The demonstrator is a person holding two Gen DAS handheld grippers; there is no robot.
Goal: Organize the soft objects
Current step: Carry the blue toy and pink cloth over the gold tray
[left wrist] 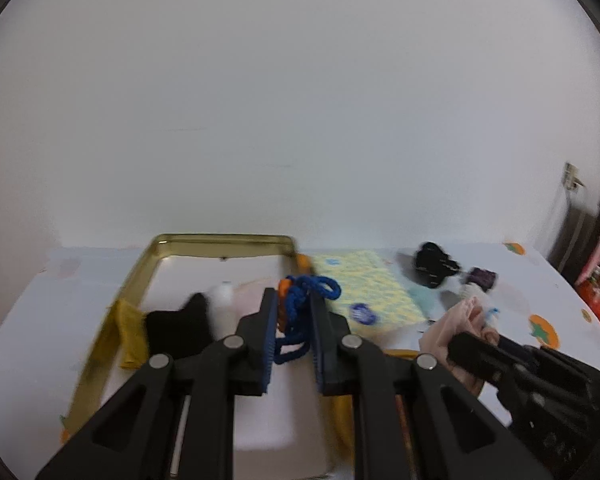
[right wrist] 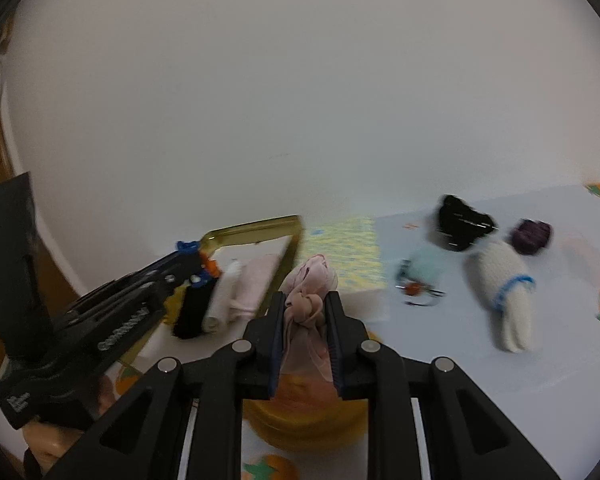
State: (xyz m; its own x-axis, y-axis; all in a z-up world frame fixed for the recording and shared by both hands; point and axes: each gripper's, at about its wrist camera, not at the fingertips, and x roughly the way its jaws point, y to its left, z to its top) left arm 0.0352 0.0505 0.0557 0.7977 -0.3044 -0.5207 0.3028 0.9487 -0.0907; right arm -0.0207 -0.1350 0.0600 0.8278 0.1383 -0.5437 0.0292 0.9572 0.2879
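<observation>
My left gripper (left wrist: 294, 312) is shut on a blue and orange cord (left wrist: 300, 312), held over the gold-rimmed tray (left wrist: 220, 240). The tray holds a black cloth (left wrist: 180, 330), a white roll (left wrist: 222, 298), a pink cloth (left wrist: 252, 296) and a yellow cloth (left wrist: 130, 330). My right gripper (right wrist: 305, 312) is shut on a knotted pink cloth (right wrist: 306, 300), held above a yellow bowl (right wrist: 308, 424) beside the tray (right wrist: 252, 228). The left gripper (right wrist: 198, 260) shows in the right wrist view over the tray.
On the white tablecloth with orange fruit prints (right wrist: 460, 360) lie a yellow patterned cloth (left wrist: 364, 292), a black item (right wrist: 462, 224), a purple item (right wrist: 532, 236), a white roll with a blue band (right wrist: 504, 296) and a pale blue item (right wrist: 424, 270). A wall stands behind.
</observation>
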